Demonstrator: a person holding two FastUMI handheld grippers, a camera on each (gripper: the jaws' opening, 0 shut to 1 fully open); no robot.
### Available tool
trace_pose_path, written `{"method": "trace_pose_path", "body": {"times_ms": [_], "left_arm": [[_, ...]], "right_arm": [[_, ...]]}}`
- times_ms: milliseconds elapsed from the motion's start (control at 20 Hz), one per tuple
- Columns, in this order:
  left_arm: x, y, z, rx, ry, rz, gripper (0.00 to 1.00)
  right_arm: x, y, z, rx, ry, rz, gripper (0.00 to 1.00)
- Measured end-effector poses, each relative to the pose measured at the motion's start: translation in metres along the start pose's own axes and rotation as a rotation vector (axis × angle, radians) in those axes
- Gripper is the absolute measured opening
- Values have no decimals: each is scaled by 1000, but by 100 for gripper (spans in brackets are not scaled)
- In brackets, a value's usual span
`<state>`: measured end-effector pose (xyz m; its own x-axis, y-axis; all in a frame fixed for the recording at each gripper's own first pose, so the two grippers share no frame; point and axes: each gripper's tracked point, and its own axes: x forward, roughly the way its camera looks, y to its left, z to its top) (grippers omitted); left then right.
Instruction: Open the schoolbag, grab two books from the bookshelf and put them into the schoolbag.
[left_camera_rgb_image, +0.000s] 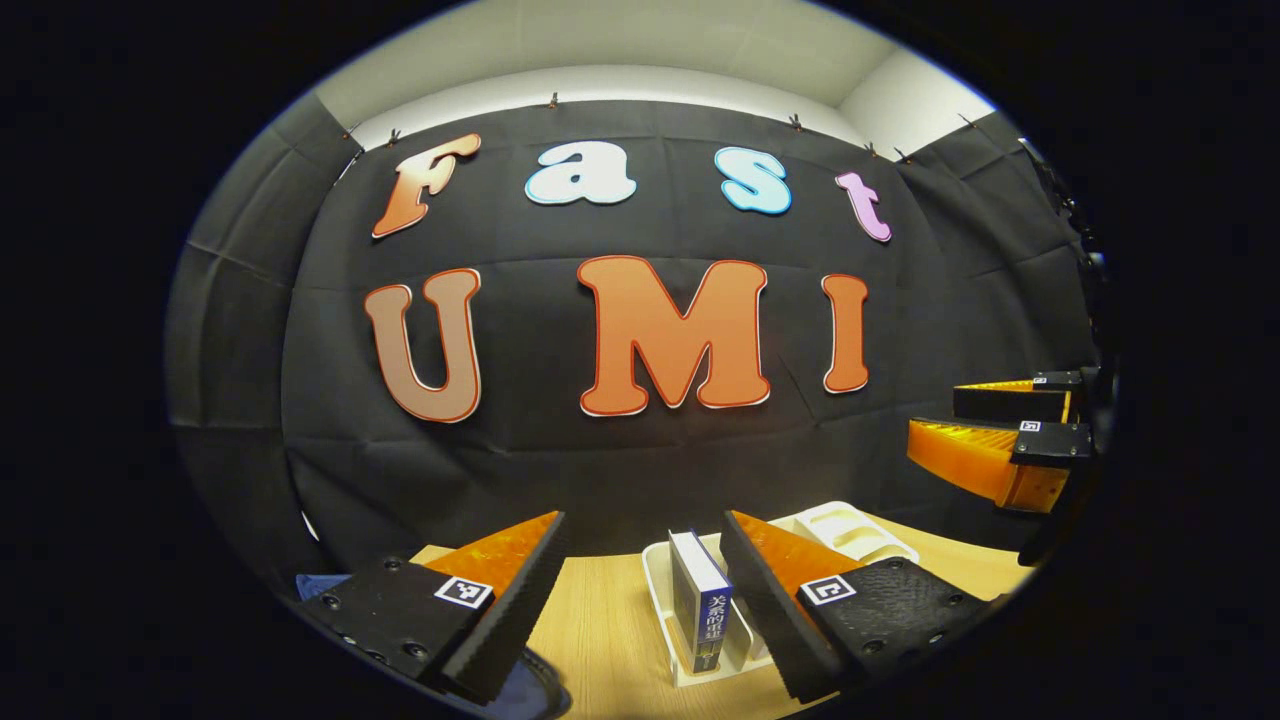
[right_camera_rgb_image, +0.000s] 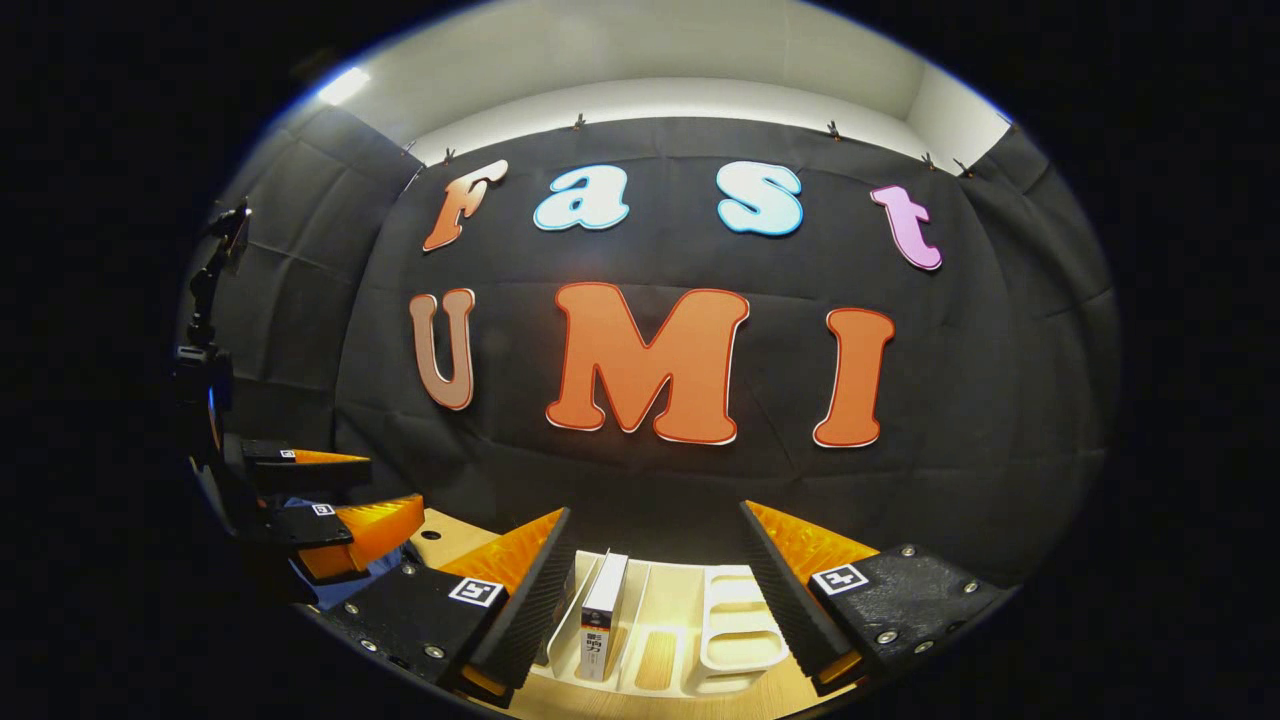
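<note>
A dark blue book (left_camera_rgb_image: 700, 610) stands upright in a white bookshelf rack (left_camera_rgb_image: 660, 590) on the wooden table. It is just inside the right finger of my open left gripper (left_camera_rgb_image: 643, 525), untouched. In the right gripper view a white book (right_camera_rgb_image: 601, 615) stands in the same rack (right_camera_rgb_image: 735, 620), close to the left finger of my open right gripper (right_camera_rgb_image: 655, 515). A blue schoolbag (left_camera_rgb_image: 322, 585) lies at the lower left under the left gripper, mostly hidden. Each gripper also sees the other one to its side: the right gripper (left_camera_rgb_image: 935, 418) and the left gripper (right_camera_rgb_image: 392, 482), both with fingers apart.
The rack has further slots (left_camera_rgb_image: 850, 530) to the right of the books. The wooden table (right_camera_rgb_image: 440, 535) reaches back to the black cloth wall. A black stand (right_camera_rgb_image: 205, 300) rises at the far left of the right gripper view.
</note>
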<state>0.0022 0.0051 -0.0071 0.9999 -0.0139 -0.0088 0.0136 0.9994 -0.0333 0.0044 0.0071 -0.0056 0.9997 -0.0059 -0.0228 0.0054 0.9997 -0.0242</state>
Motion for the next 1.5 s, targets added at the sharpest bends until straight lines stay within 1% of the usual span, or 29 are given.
{"method": "trace_pose_path", "body": {"times_ms": [50, 100, 150, 400, 750, 1200, 1250, 1300, 1400, 1500], "left_arm": [[1, -1, -1, 1, 5, -3, 99], [2, -1, -2, 1, 9, -6, 99], [2, -1, -2, 3, 12, -10, 95], [2, -1, -3, 20, 24, -23, 95], [-3, 14, -4, 0, 23, 6, 96], [0, 11, -8, -11, 38, -4, 95], [-1, 11, -8, -11, 39, -5, 100], [0, 12, -9, -11, 42, -4, 95], [1, 17, -13, -8, 57, 5, 95], [1, 30, -23, 2, 85, 39, 95]], "right_arm": [[0, 0, 0, 3, 1, 0, 96], [2, 0, 0, 7, 2, -2, 96], [3, 0, 1, 10, 2, -2, 96], [7, 3, -3, 26, 15, -1, 96], [10, 18, -1, 13, 16, 27, 96], [5, 15, 0, 11, 15, 23, 96], [5, 14, 0, 12, 14, 24, 96], [4, 15, -1, 13, 14, 26, 96], [5, 16, -4, 15, 23, 28, 96], [6, 17, -8, 22, 34, 34, 96]]}}
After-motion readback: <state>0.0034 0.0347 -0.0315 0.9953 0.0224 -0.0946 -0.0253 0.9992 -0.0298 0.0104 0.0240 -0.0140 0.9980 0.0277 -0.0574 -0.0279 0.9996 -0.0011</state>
